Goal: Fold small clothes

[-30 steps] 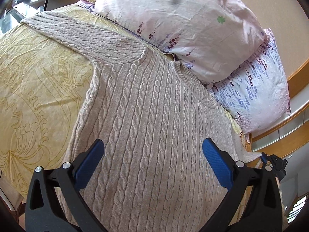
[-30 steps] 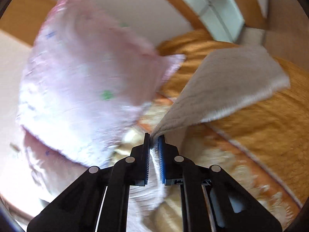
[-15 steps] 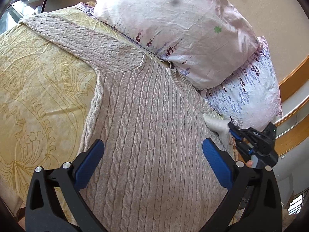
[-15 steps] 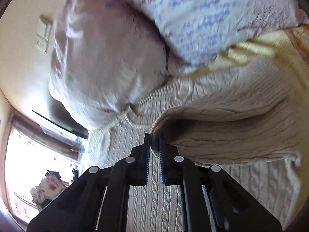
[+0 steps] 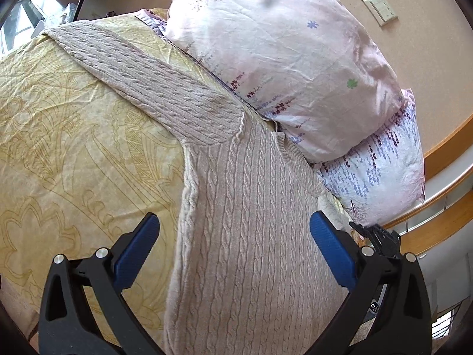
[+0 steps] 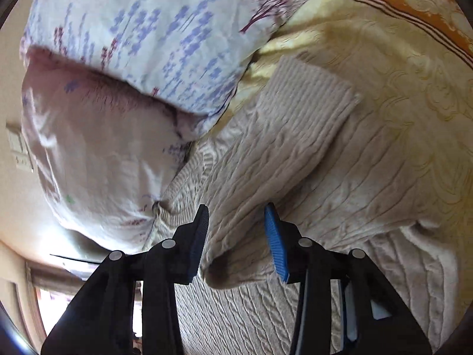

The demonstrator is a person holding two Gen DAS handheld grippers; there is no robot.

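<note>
Since the earlier frame, the right gripper (image 6: 236, 230) has released the sleeve (image 6: 283, 151), and its jaws now stand apart around the fold. Beige and cable-knit, the sweater (image 5: 251, 222) lies flat on the yellow bed (image 5: 74, 148), collar against the pillows (image 5: 283, 59), with that sleeve folded across its body. Left gripper (image 5: 233, 236) jaws are spread wide above the body, grasping nothing.
</note>
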